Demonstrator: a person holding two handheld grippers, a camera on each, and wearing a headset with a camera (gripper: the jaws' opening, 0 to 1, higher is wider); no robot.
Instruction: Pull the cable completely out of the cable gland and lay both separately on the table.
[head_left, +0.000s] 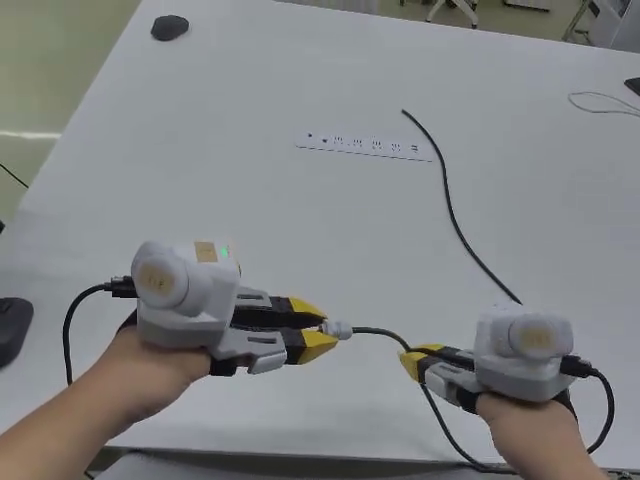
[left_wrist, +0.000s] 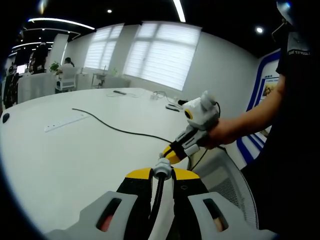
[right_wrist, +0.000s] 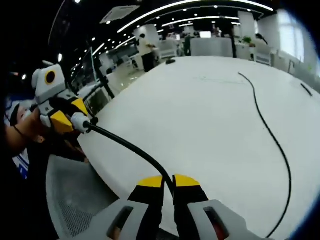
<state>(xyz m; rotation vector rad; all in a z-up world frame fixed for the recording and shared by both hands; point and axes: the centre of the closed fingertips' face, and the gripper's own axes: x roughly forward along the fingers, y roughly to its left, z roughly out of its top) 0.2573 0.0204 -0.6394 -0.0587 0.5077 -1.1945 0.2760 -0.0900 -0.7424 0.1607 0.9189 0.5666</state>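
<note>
Closest to the headset are the person's two hands, each with one gripper, over the near edge of the white counter (head_left: 250, 220). The left hand (head_left: 150, 370) holds the left gripper (head_left: 318, 330), which points to the right. Its yellow-tipped jaws are closed on the cable gland (head_left: 338, 329), a small light grey piece that stands out just past the tips. In the left gripper view the gland (left_wrist: 161, 167) sits between the two tips, and the black cable (left_wrist: 157, 197) runs back from it between the jaws, so the cable is not yet out of the gland.

From the gland a short curved part of the cable (head_left: 378, 331) goes to the right gripper (head_left: 413, 359), held by the right hand (head_left: 520, 425) and pointing left. The jaws of this gripper are closed on the cable, near the gland but apart from it. In the right gripper view the cable (right_wrist: 131, 148) rises from between the yellow tips and bends over to the gland (right_wrist: 78, 121) in the left gripper (right_wrist: 67, 118).

Farther away, a long part of the black cable lies in a loose curve on the counter. Its far end is just beside a white power strip (head_left: 365, 145). A dark round object (head_left: 170, 27) lies at the far left corner.
</note>
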